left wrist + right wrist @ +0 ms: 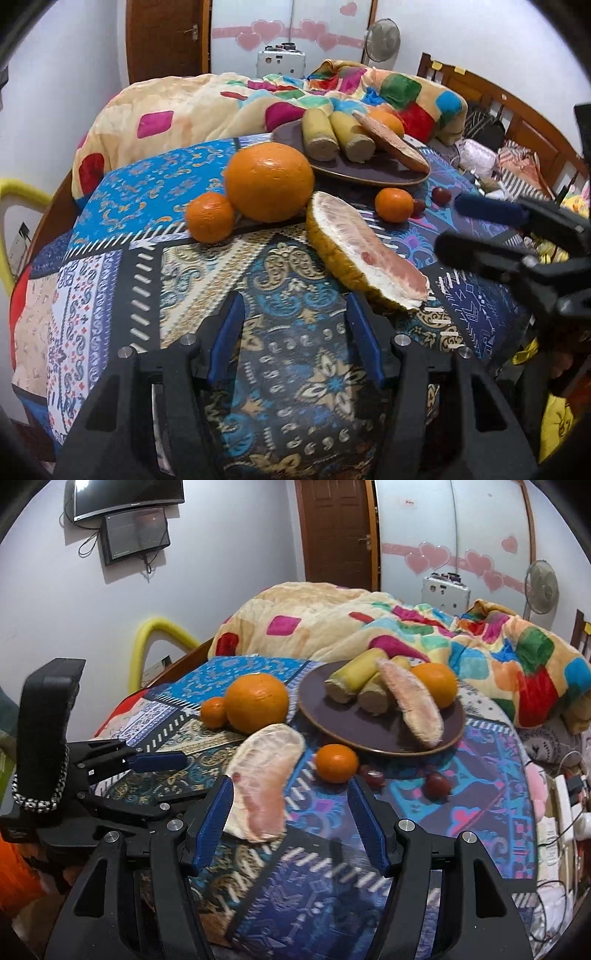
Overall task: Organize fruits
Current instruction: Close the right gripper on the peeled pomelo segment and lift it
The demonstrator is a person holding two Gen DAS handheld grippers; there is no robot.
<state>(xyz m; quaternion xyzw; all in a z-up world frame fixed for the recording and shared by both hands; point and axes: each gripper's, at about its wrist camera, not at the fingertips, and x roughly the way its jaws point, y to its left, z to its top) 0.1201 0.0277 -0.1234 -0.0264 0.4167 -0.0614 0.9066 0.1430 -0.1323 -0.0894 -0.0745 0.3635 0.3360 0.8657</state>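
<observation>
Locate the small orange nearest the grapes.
In the right wrist view the small orange sits on the patterned cloth just in front of the plate, with the grapes to its right and the pomelo slice to its left.

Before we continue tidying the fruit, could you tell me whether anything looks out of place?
Yes. Several fruits lie loose on the patterned cloth rather than on the plate: a pomelo wedge, a large orange, two small oranges and dark grapes.
</observation>
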